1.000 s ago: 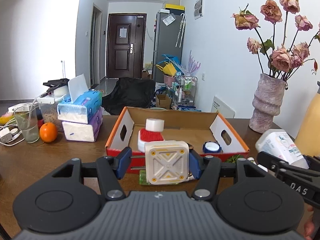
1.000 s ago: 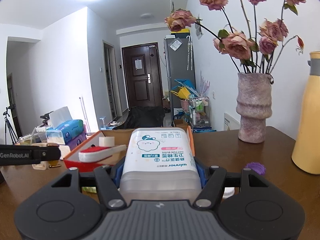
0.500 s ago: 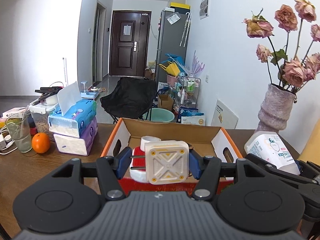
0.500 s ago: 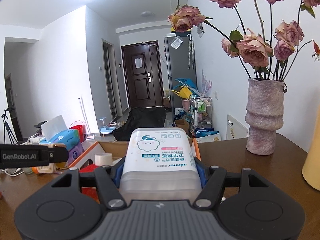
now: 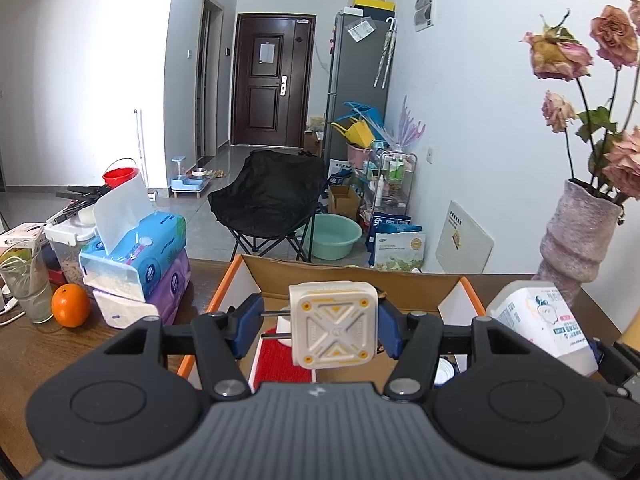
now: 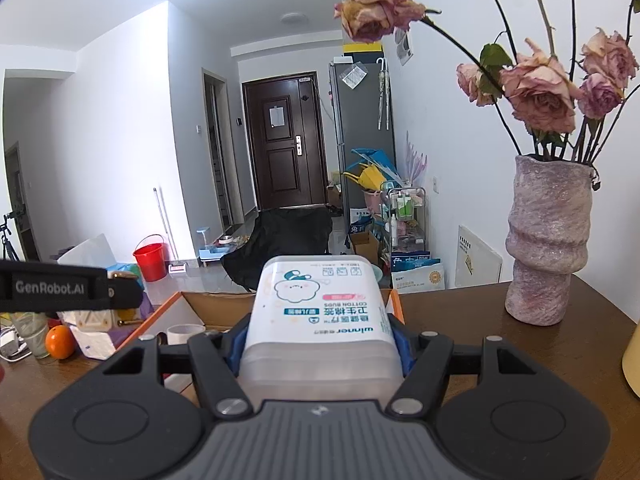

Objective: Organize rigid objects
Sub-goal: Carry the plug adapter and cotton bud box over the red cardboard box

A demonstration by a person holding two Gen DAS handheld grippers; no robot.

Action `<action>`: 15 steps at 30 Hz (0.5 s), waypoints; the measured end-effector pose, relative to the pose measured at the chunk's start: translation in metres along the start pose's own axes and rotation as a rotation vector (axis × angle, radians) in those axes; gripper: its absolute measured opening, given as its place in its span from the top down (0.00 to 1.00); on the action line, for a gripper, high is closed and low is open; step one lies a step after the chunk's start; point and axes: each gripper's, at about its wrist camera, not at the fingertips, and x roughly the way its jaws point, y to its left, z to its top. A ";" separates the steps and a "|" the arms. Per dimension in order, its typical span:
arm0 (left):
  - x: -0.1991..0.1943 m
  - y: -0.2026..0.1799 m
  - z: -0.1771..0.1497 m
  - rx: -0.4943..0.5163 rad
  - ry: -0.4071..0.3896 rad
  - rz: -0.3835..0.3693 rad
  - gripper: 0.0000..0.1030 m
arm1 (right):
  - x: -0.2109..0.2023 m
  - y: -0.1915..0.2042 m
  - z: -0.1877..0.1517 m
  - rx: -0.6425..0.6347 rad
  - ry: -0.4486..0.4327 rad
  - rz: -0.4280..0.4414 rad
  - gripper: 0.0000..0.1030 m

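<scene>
My left gripper (image 5: 318,326) is shut on a cream plug adapter (image 5: 334,326) with yellow screws and two metal prongs, held above the open cardboard box (image 5: 348,276) with orange rims. A red and white object (image 5: 280,360) lies in the box below it. My right gripper (image 6: 320,336) is shut on a clear cotton bud box (image 6: 320,312) with a cloud label, held over the same cardboard box (image 6: 208,304) near its right wall. The cotton bud box also shows at the right of the left wrist view (image 5: 540,320). A white cap (image 6: 185,333) shows inside the cardboard box.
A stone vase of dried roses (image 6: 548,240) stands on the brown table (image 6: 460,312) at the right. Stacked tissue packs (image 5: 136,268), an orange (image 5: 70,306) and a glass (image 5: 28,280) stand at the left. A yellow bottle edge (image 6: 632,344) is at the far right.
Both grippers have risen and moved forward over the cardboard box, each keeping its object. The box and table now sit lower in both views.
</scene>
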 end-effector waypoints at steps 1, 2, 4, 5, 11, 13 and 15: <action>0.003 -0.001 0.002 0.001 -0.002 0.000 0.41 | 0.004 -0.001 0.000 0.002 0.004 0.002 0.37; 0.005 -0.003 0.003 0.004 -0.004 0.003 0.41 | 0.008 -0.001 0.000 0.005 0.008 0.003 0.37; 0.010 -0.006 0.004 0.007 -0.005 0.011 0.41 | 0.014 -0.004 -0.001 0.013 0.013 0.007 0.37; 0.013 -0.007 0.005 0.005 -0.002 0.009 0.41 | 0.017 -0.004 -0.002 0.016 0.016 0.009 0.37; 0.028 -0.012 0.003 0.014 0.005 0.025 0.41 | 0.035 -0.011 -0.010 0.032 0.028 0.020 0.37; 0.034 -0.013 0.002 0.013 0.010 0.030 0.41 | 0.040 -0.012 -0.012 0.037 0.026 0.024 0.37; 0.041 -0.013 -0.001 0.011 0.017 0.035 0.41 | 0.045 -0.013 -0.014 0.040 0.029 0.034 0.37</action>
